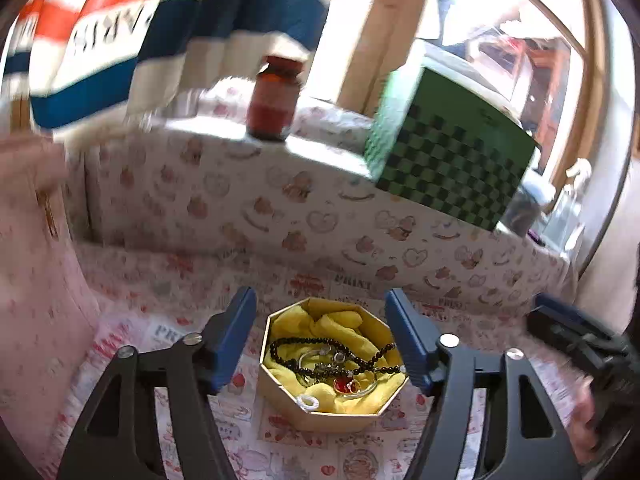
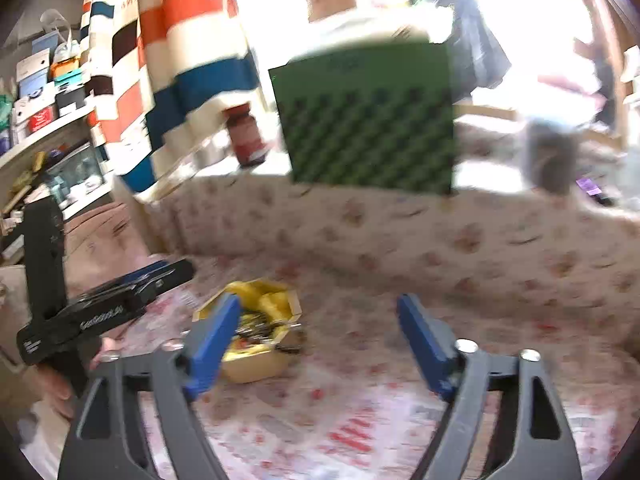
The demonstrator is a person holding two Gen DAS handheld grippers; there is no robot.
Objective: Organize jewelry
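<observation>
We see the left hand-held gripper (image 1: 322,338) spread wide, empty, its fingers flanking the jewelry box (image 1: 333,364) on the patterned surface (image 1: 280,452). A beaded necklace (image 1: 332,354) lies on the box's yellow cloth (image 1: 340,320). The right hand-held gripper (image 2: 316,346) is also wide and empty, just right of the box.

Yellow-lined tan octagonal box (image 1: 334,364), black bead strand (image 1: 320,354), green checkered box (image 1: 452,160) at 2 o'clock — red-white-blue striped cloth (image 1: 160,32)
</observation>
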